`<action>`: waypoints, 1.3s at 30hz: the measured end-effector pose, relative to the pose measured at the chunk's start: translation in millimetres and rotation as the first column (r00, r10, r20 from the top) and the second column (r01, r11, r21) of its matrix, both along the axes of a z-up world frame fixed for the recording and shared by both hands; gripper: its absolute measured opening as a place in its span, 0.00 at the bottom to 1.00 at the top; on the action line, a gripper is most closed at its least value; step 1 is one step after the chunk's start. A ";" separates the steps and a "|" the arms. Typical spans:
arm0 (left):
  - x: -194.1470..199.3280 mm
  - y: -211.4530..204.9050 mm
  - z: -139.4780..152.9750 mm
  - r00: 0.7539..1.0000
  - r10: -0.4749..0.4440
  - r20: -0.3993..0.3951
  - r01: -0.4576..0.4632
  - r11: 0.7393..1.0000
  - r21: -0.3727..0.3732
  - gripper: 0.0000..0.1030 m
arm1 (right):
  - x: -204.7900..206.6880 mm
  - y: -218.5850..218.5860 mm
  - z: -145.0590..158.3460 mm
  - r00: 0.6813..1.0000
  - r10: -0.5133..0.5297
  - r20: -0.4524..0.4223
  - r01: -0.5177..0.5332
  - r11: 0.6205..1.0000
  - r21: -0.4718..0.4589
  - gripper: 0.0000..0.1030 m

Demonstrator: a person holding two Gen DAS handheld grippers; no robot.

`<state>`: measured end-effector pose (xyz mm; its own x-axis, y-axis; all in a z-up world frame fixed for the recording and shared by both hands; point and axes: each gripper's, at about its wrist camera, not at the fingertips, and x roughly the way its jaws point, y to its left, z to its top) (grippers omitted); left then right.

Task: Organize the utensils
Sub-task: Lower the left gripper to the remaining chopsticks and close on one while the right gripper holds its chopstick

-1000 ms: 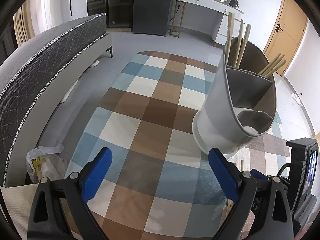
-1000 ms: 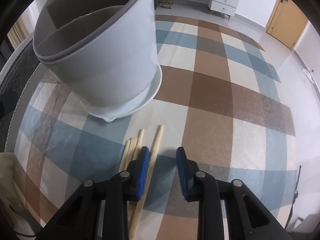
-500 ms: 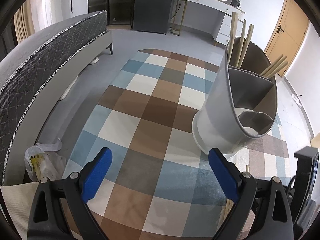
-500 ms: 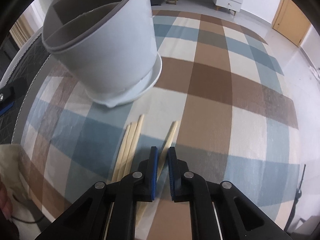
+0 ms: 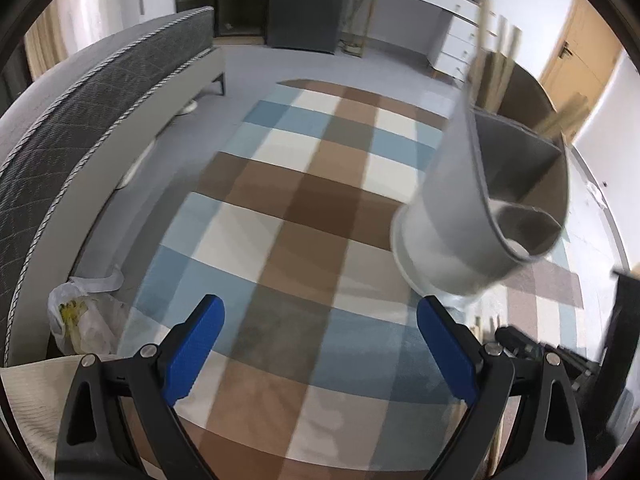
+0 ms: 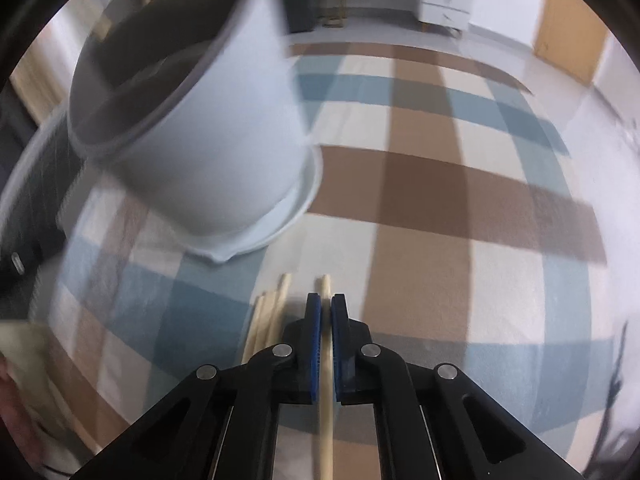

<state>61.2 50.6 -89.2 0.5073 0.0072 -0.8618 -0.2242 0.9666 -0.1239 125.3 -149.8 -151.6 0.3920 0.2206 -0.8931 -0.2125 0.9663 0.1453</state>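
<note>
Right gripper point(image 6: 325, 303), black frame with blue pads, is clamped on one pale wooden chopstick point(image 6: 326, 392) running lengthwise between the jaws, tip poking out in front. Loose pale wooden chopsticks point(image 6: 269, 316) lie just left on the brown, blue and cream checked rug point(image 6: 460, 216). White divided plastic utensil holder point(image 6: 208, 132) stands ahead-left on its drip saucer; more chopsticks point(image 5: 490, 52) upright in its back compartment. Left gripper point(image 5: 320, 324) spread wide, nothing between, over rug.

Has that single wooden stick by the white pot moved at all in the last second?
Yes. The stick has shifted right, away from the other sticks on the rug, and now sits clamped in the right claw.
</note>
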 end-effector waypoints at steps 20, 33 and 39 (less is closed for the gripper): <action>-15.1 -88.5 -44.7 0.925 -0.333 -0.180 0.337 0.941 -0.010 0.92 | -14.0 -102.4 44.6 0.955 -0.296 0.002 0.274 0.887 0.371 0.04; -23.1 -94.2 -55.5 0.917 -0.317 -0.240 0.336 0.941 0.041 0.92 | -18.4 -106.7 54.3 0.952 -0.306 0.033 0.272 0.888 0.370 0.04; -13.8 -96.9 -54.6 0.913 -0.323 -0.248 0.348 0.935 0.065 0.92 | -19.4 -106.3 56.9 0.950 -0.308 0.041 0.272 0.889 0.370 0.04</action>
